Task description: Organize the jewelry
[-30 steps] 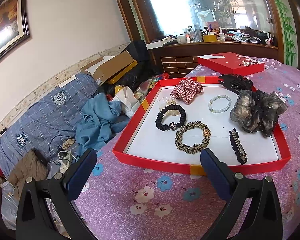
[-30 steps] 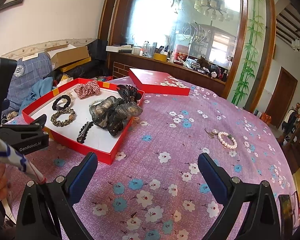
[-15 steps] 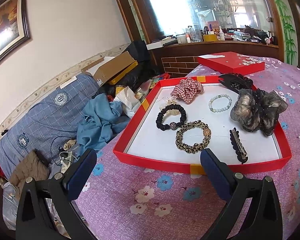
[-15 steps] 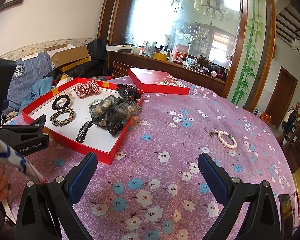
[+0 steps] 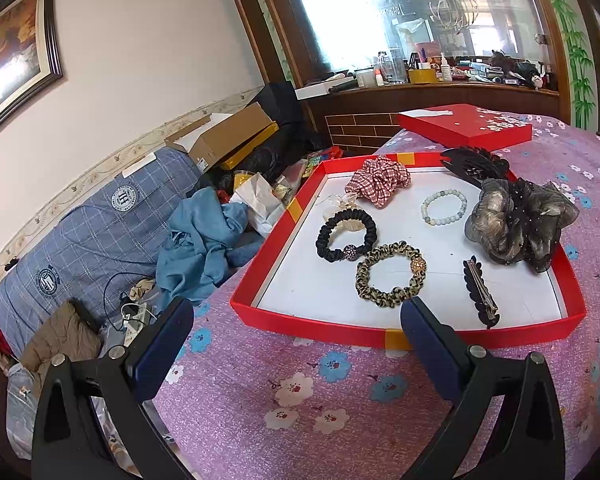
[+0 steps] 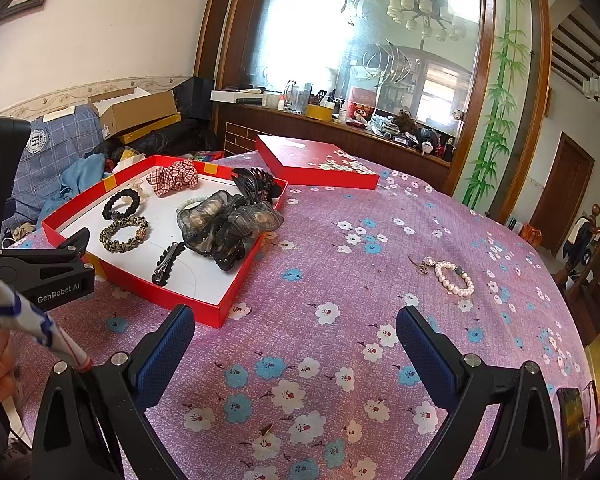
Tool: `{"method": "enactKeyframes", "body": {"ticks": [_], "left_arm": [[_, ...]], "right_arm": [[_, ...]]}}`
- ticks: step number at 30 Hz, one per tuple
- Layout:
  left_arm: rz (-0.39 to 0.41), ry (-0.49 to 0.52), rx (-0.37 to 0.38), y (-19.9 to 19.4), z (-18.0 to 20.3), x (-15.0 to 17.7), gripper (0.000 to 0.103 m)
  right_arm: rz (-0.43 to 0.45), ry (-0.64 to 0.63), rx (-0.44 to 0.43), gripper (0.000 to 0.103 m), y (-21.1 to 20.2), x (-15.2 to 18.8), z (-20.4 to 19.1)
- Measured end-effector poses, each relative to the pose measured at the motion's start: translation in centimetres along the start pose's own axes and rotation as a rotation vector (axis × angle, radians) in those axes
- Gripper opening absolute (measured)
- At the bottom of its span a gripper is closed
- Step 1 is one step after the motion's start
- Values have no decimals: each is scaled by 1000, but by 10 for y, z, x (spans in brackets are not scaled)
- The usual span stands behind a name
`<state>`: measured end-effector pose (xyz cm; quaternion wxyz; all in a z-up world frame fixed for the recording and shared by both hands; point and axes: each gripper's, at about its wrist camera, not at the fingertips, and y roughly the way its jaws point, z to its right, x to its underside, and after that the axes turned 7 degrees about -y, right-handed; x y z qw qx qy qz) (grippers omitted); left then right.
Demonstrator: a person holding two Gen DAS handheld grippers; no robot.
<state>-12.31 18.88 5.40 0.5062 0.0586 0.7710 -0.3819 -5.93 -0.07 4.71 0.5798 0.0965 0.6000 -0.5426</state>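
A red tray with a white floor lies on the purple flowered cloth. It holds a black scrunchie, a leopard scrunchie, a red checked scrunchie, a pale bead bracelet, a dark hair clip, a grey-black organza scrunchie and a black claw clip. A pearl bracelet lies on the cloth to the right of the tray. My left gripper is open and empty before the tray's near edge. My right gripper is open and empty above the cloth.
A red box lid lies behind the tray. Left of the table are a blue plaid bundle, blue cloth and a cardboard box. A cluttered shelf and mirror stand behind.
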Motion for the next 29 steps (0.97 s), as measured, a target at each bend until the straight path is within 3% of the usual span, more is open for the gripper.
{"method": "enactKeyframes", "body": {"ticks": [24,29], "left_arm": [[-13,-1,3,-2,-5,-1,103],[60,42,65,-29,2,-7,103]], "right_arm": [[1,2,-1,102,0,0,0],[-21,49,-19,102,-1,1,12]]}}
